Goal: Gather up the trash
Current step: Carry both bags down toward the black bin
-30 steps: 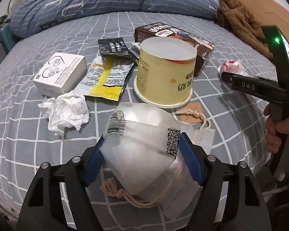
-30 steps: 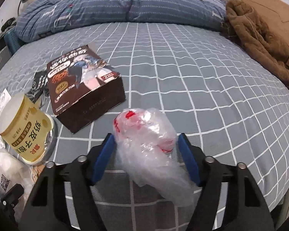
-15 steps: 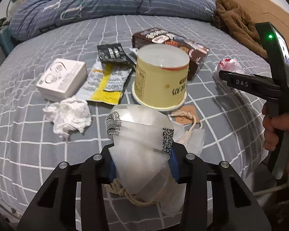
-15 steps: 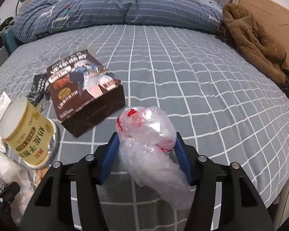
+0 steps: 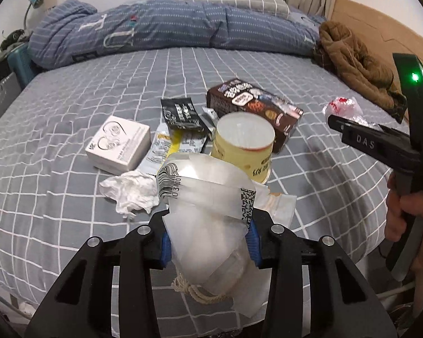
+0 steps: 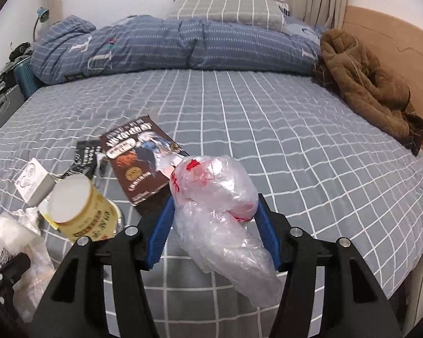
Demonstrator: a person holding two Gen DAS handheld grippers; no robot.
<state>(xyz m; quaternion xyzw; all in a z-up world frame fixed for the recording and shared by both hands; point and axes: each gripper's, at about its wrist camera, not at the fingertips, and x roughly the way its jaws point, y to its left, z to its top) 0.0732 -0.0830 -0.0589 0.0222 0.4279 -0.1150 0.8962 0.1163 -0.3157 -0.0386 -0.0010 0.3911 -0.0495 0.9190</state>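
My left gripper (image 5: pixel 210 243) is shut on a white translucent bag (image 5: pixel 208 211) with a barcode and a cord handle, held clear above the bed. My right gripper (image 6: pixel 214 226) is shut on a crumpled clear plastic bag (image 6: pixel 220 197) with red print, also off the sheet. On the grey checked bed (image 5: pixel 70 197) lie an upside-down yellow paper cup (image 5: pixel 244 146), a brown snack box (image 5: pixel 253 109), a white earphone box (image 5: pixel 118 143), a crumpled tissue (image 5: pixel 129 188), a black sachet (image 5: pixel 180 112) and a yellow-and-white wrapper (image 5: pixel 169 146).
A rolled blue quilt (image 5: pixel 169 31) and a pillow (image 6: pixel 228 11) lie across the far end of the bed. A brown coat (image 6: pixel 363 84) is heaped at the right, by the wooden headboard (image 6: pixel 394 45). A person's hand (image 5: pixel 406 214) holds the right gripper's handle.
Both grippers closed onto their bags, the left more than the right. Both then rose, lifting the bags off the sheet, and the view tilted up toward the quilt.
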